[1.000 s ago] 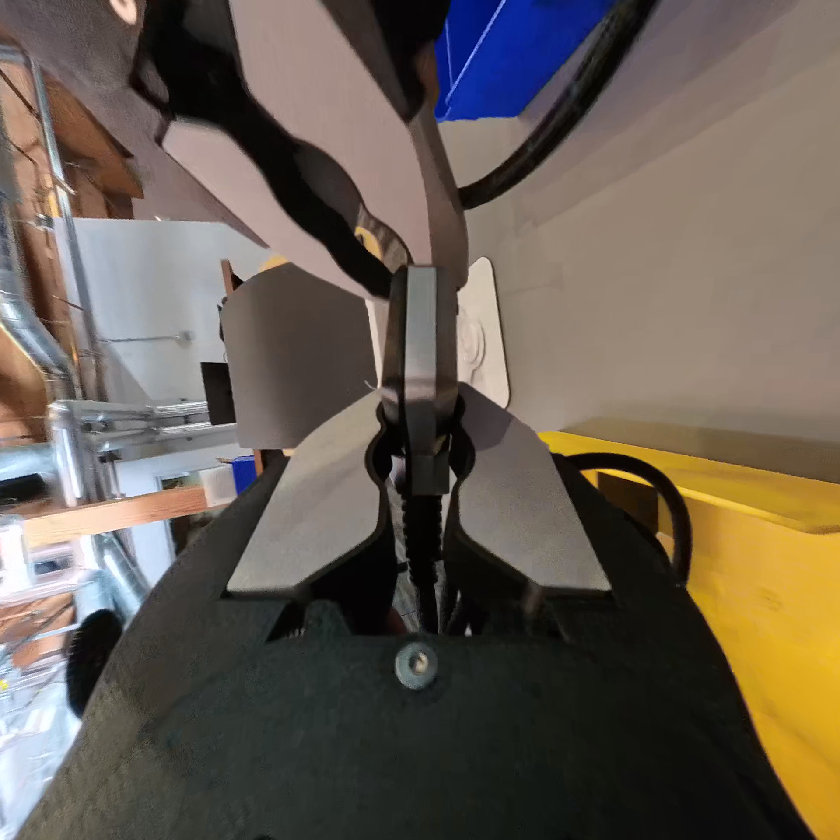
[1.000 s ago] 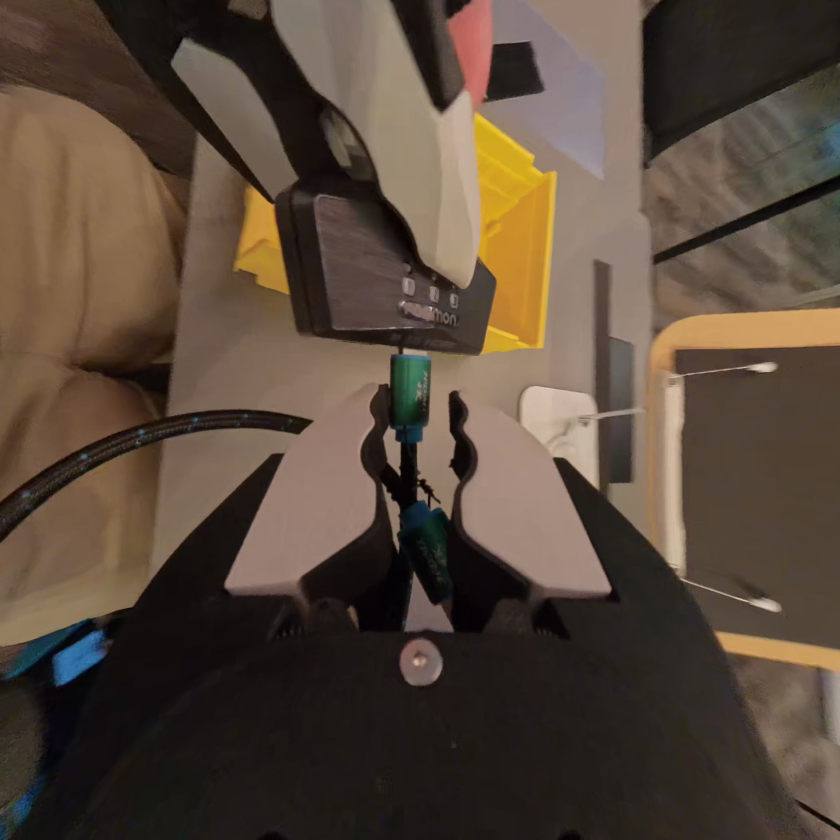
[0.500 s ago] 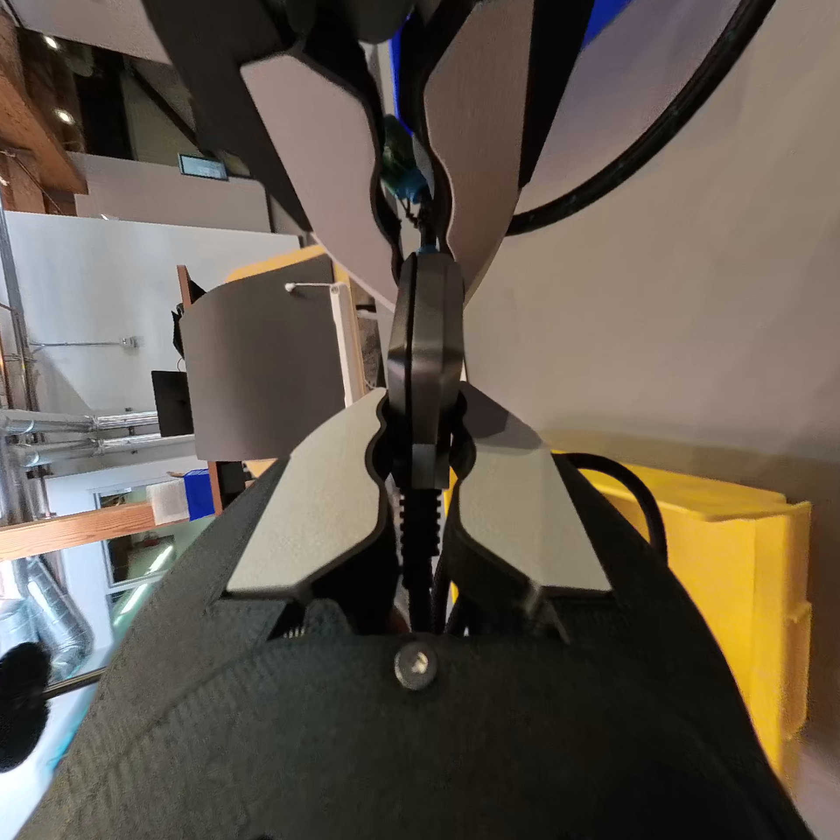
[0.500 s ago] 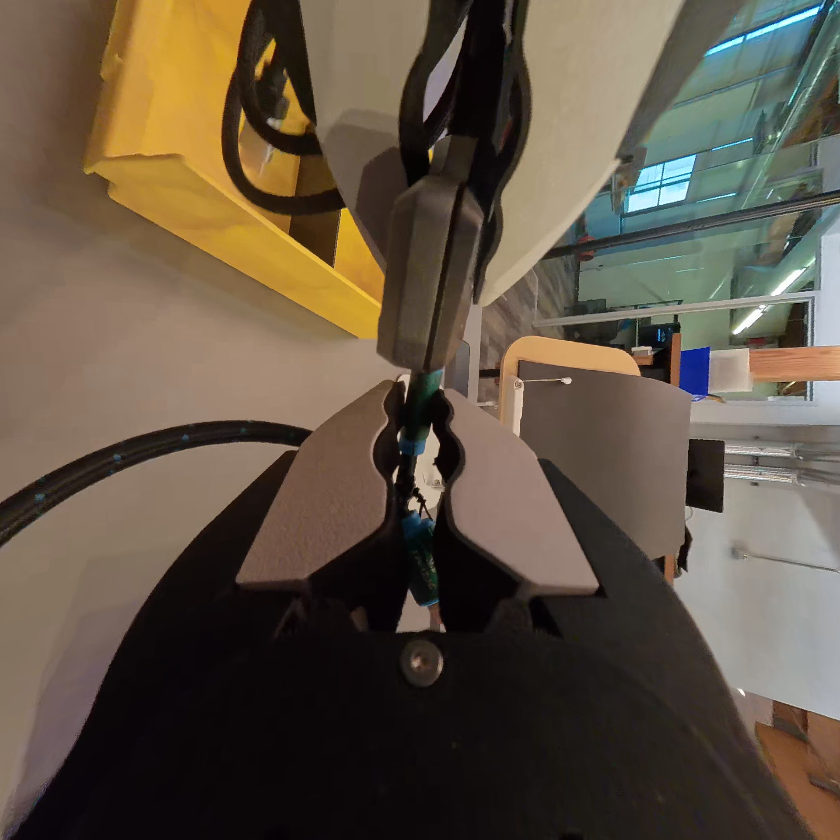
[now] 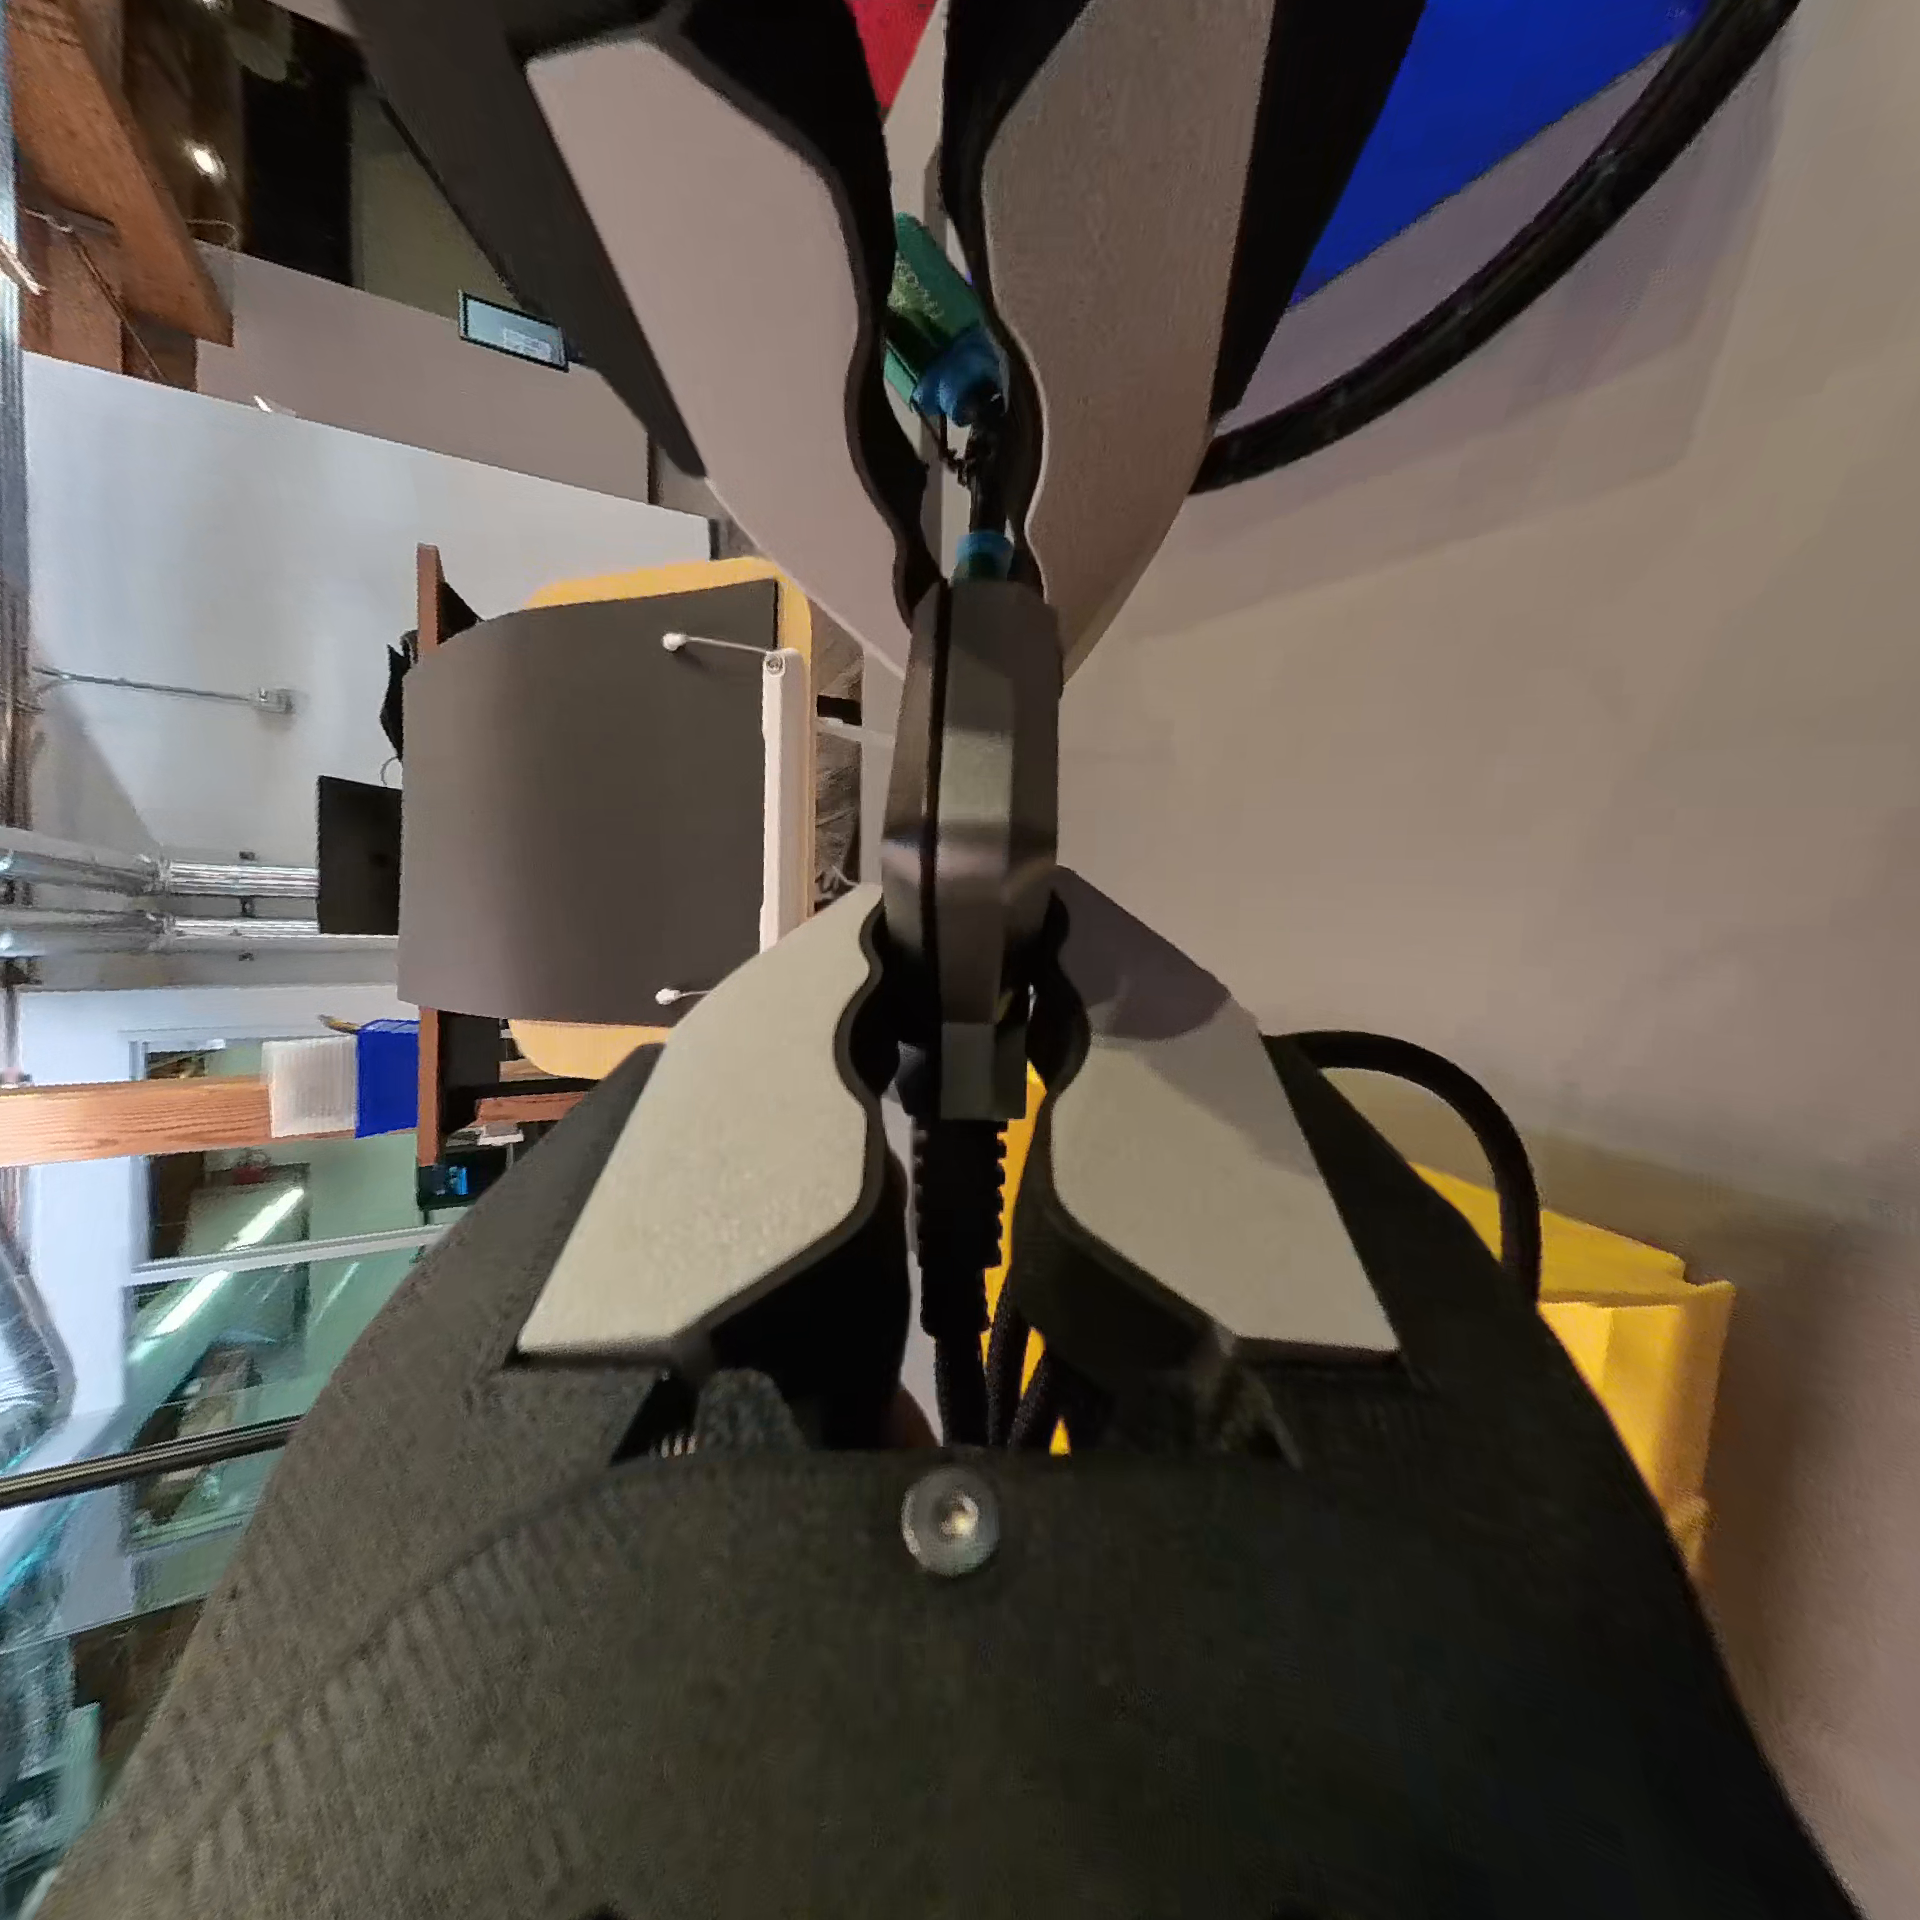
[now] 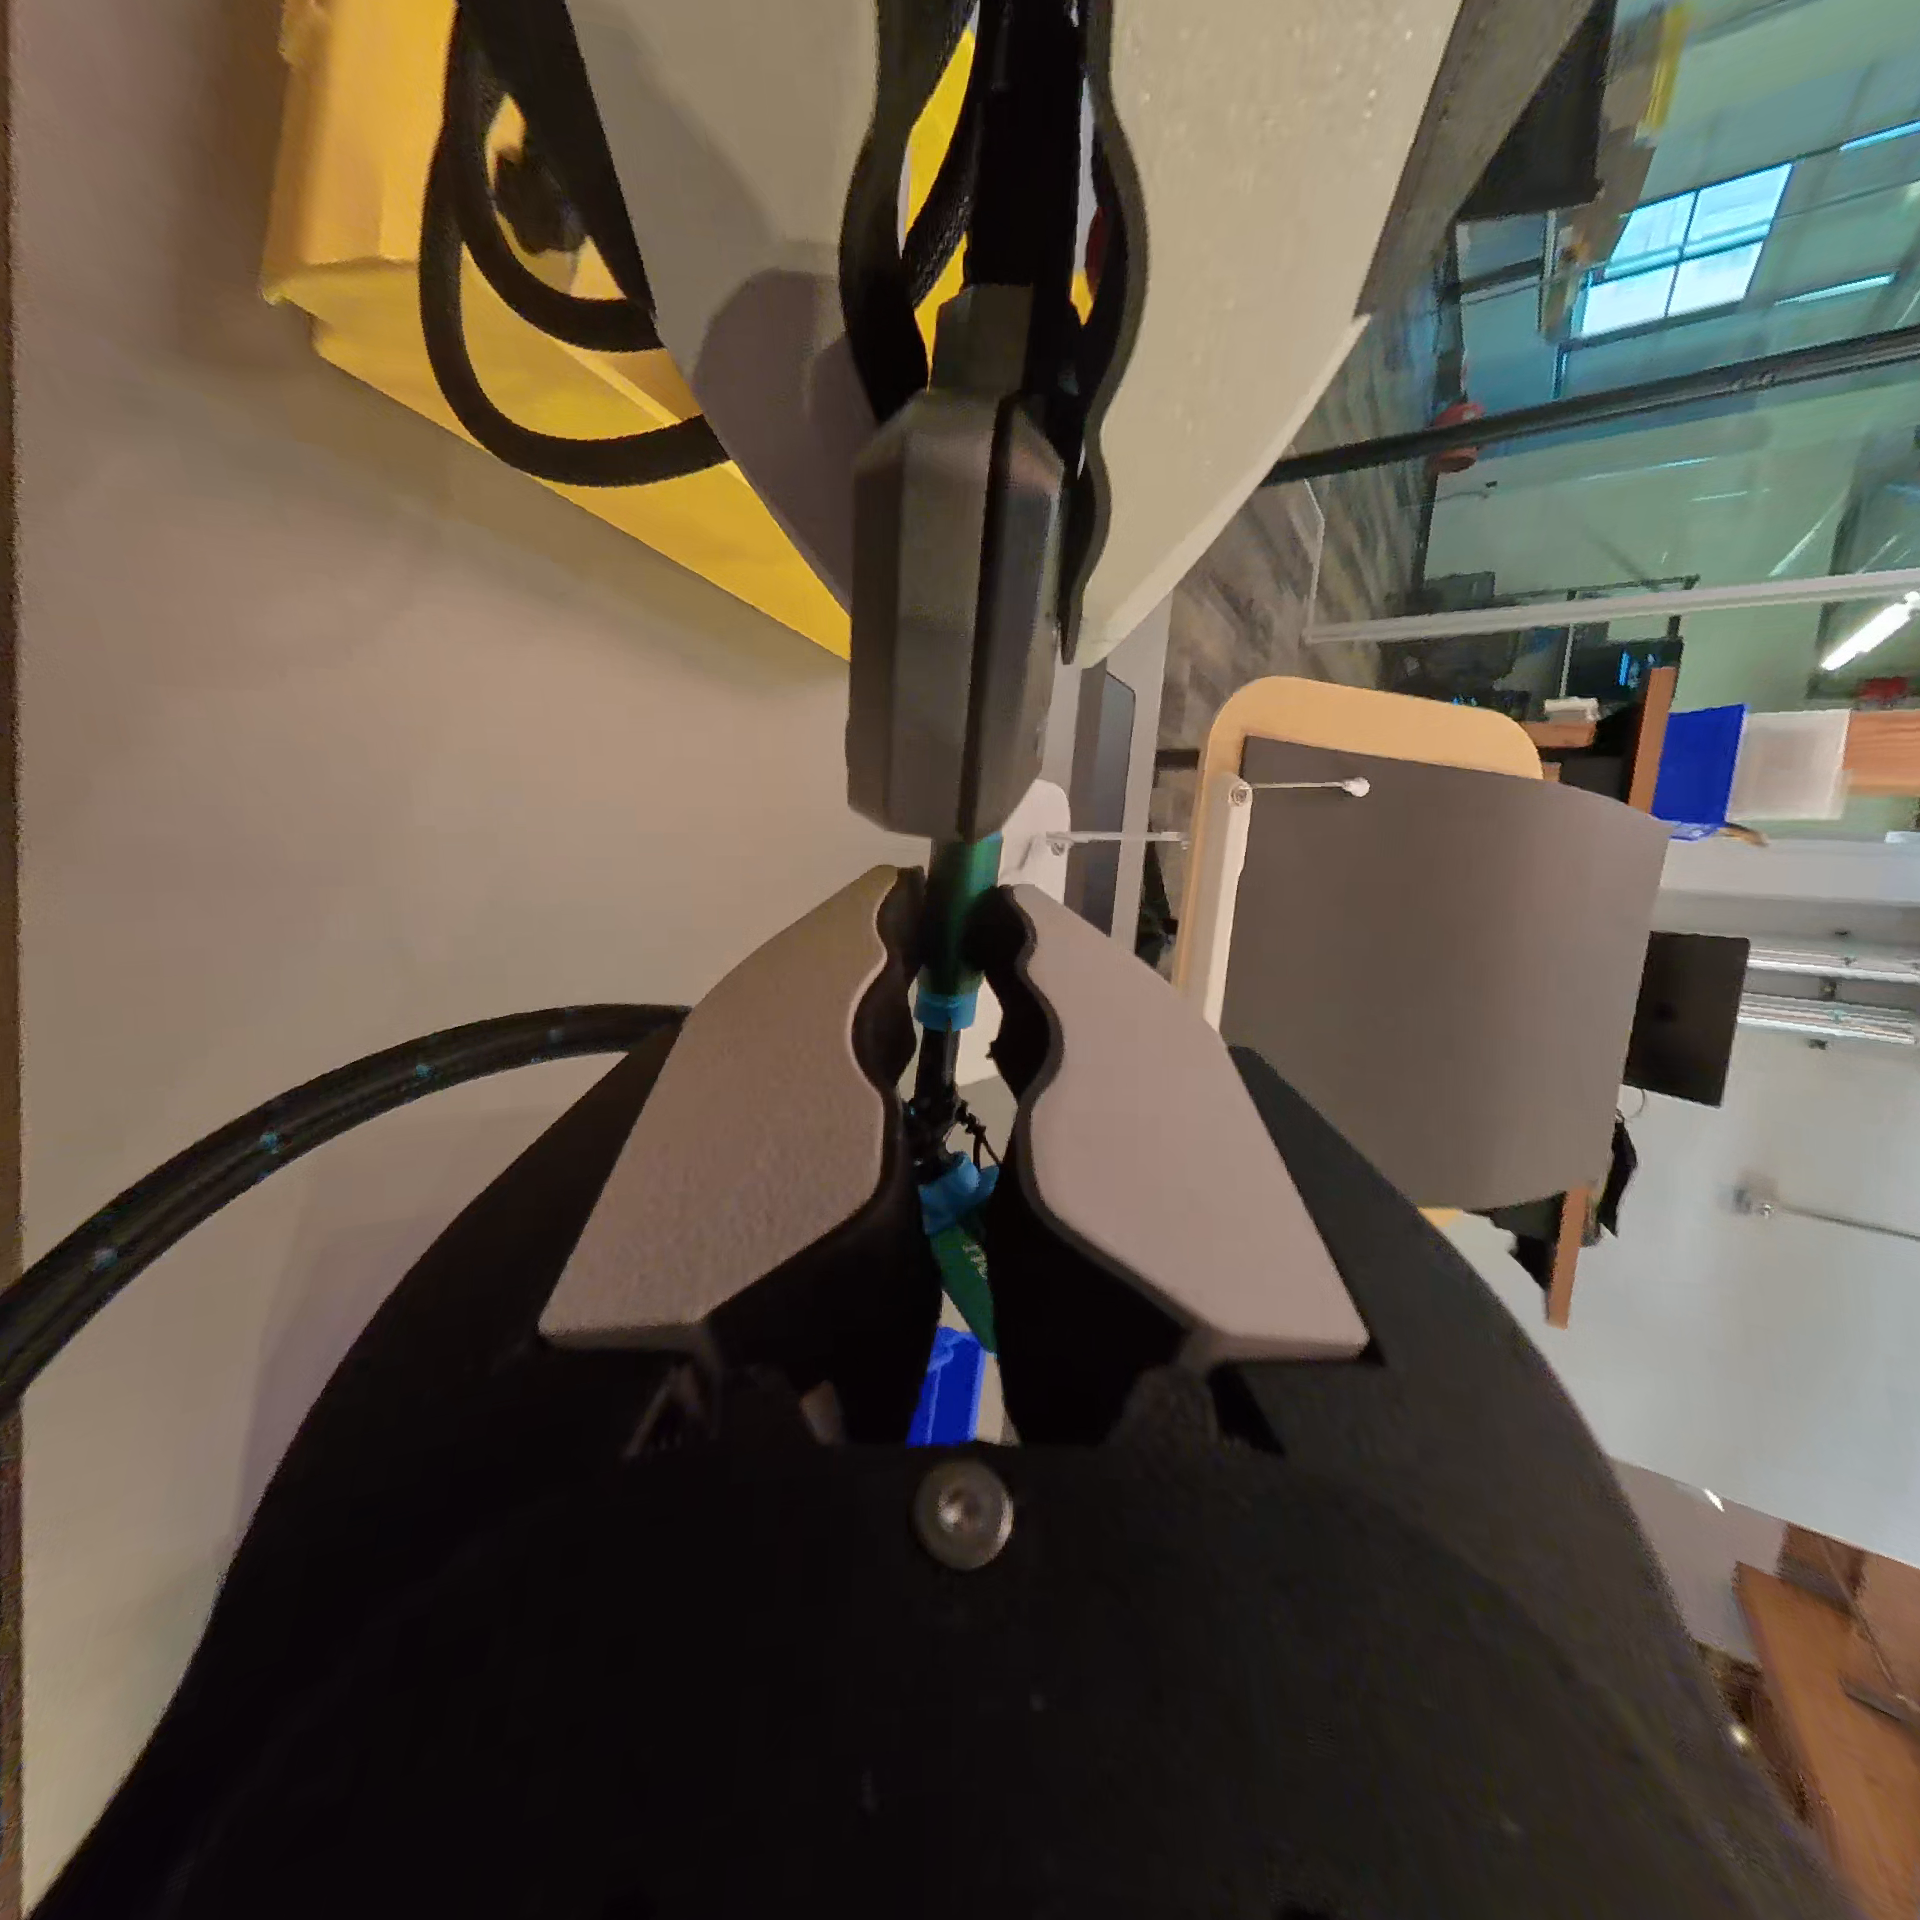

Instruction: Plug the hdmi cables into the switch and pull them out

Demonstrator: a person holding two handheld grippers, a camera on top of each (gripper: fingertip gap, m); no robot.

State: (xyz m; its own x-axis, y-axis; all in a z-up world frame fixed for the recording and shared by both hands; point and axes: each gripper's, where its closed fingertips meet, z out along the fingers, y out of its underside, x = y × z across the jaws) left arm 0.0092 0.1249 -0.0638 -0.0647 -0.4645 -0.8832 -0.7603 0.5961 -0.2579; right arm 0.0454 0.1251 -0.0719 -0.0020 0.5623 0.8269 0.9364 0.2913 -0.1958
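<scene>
1. Workshop clutter, glass partitions and ducting sit behind a pale grey tabletop (image 6: 416, 831), with everything turned sideways in both wrist views.
2. Left gripper (image 5: 966, 987) is clamped on the dark grey, flat, slab-like hdmi switch (image 5: 971, 790), gripping its near end where a ribbed black lead (image 5: 951, 1247) exits toward 6 o'clock.
3. Right gripper (image 6: 956, 935) is closed on the green metal hdmi plug with a blue collar (image 6: 951, 914), fingers pinching it just below the switch's edge.
4. Big change over the last second: the switch was face-on to the right camera, with the plug short of it and the jaws loose around it. Now it is edge-on, dead in line at 12 o'clock, and the green plug meets the switch's bottom edge.
5. My read: the plug is at the port mouth or partly in; whether it is fully seated cannot be told from here.
6. Yellow plastic bin (image 6: 582, 457) at 10 o'clock in the right view holds coiled black braided cable (image 6: 520, 343); another thick black cable with blue flecks (image 6: 260, 1132) arcs off at 8 o'clock.
7. Next up, I'd guess, is a straight push along the plug's axis while the left holds firm against it.
</scene>
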